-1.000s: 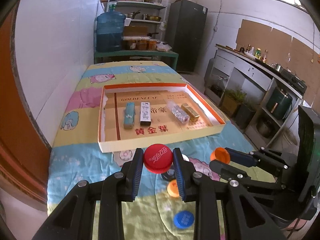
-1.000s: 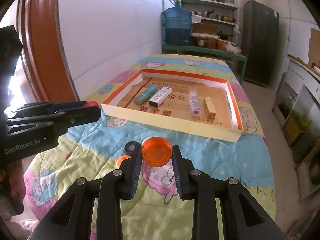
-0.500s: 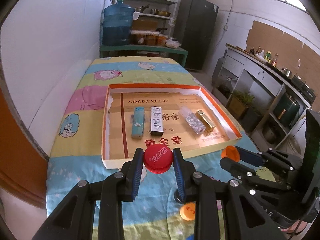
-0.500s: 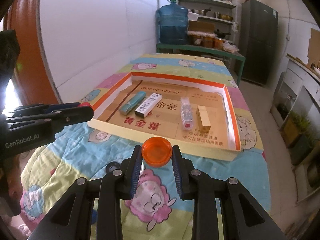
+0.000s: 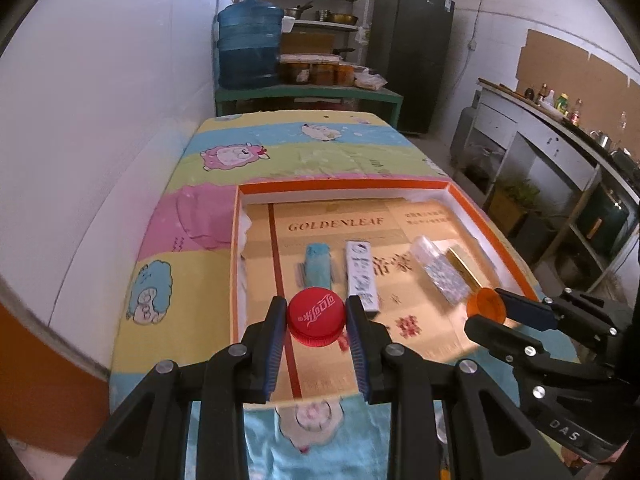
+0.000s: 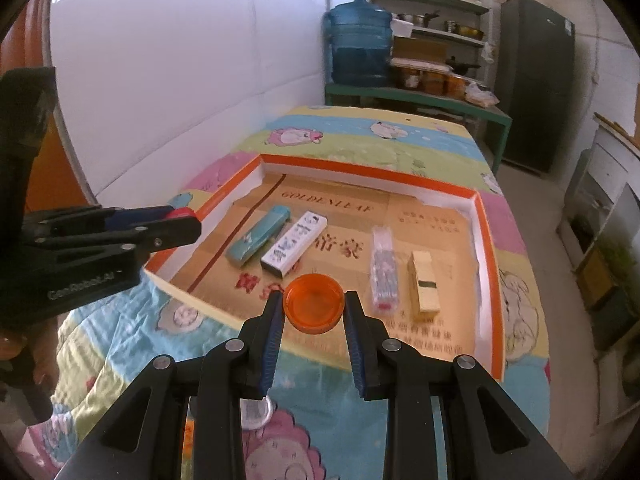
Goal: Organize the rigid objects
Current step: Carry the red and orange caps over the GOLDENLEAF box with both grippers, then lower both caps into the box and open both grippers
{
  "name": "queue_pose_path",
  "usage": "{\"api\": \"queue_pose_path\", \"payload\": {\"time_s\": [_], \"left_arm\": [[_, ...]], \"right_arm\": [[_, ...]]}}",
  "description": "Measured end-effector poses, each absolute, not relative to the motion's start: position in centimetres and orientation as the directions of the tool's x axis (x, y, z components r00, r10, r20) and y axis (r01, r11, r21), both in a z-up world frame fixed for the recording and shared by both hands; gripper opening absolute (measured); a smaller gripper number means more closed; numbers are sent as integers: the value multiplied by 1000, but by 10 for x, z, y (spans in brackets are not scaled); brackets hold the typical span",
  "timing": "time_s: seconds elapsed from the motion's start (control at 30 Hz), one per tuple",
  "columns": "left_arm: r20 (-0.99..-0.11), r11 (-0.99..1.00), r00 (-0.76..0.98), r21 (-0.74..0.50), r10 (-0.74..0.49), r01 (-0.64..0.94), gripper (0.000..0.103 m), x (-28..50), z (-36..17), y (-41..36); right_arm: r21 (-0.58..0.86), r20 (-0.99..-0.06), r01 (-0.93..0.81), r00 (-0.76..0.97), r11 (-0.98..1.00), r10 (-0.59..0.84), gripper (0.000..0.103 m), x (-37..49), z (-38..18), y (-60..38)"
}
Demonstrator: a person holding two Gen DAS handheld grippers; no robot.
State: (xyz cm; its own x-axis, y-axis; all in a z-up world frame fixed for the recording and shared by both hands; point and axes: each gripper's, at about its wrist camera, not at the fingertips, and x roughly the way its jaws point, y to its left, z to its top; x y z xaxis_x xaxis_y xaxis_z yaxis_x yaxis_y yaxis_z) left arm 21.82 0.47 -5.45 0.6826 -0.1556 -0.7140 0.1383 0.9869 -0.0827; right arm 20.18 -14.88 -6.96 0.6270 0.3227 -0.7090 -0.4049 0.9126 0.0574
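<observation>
My left gripper (image 5: pixel 316 322) is shut on a red bottle cap (image 5: pixel 316 320) and holds it above the near left part of the shallow orange-rimmed box (image 5: pixel 340 185). My right gripper (image 6: pixel 314 308) is shut on an orange cap (image 6: pixel 314 307) above the near edge of the same box (image 6: pixel 360 168). In the box lie a teal pack (image 5: pixel 318 266), a white pack (image 5: pixel 362 276), a clear packet (image 5: pixel 440 272) and a gold box (image 5: pixel 464 266). The right gripper and its orange cap (image 5: pixel 486 305) show at right in the left wrist view.
The box lies on a table with a cartoon sheep cloth (image 5: pixel 280 144), a white wall along its left. A blue water jug (image 5: pixel 248 46) and shelves stand behind. Another small cap (image 6: pixel 254 410) lies on the cloth under my right gripper.
Both grippers have moved forward with their caps, from above the cloth in front of the box to above the box's near part.
</observation>
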Motion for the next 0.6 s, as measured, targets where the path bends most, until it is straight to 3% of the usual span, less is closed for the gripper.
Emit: {"api": "queue_pose_path", "payload": {"time_s": [0.6], "left_arm": [[-753, 999, 656, -29, -46, 36, 30, 283, -85, 19]], "right_arm": [[80, -776, -410, 546, 909, 315, 30, 265, -102, -132]]}}
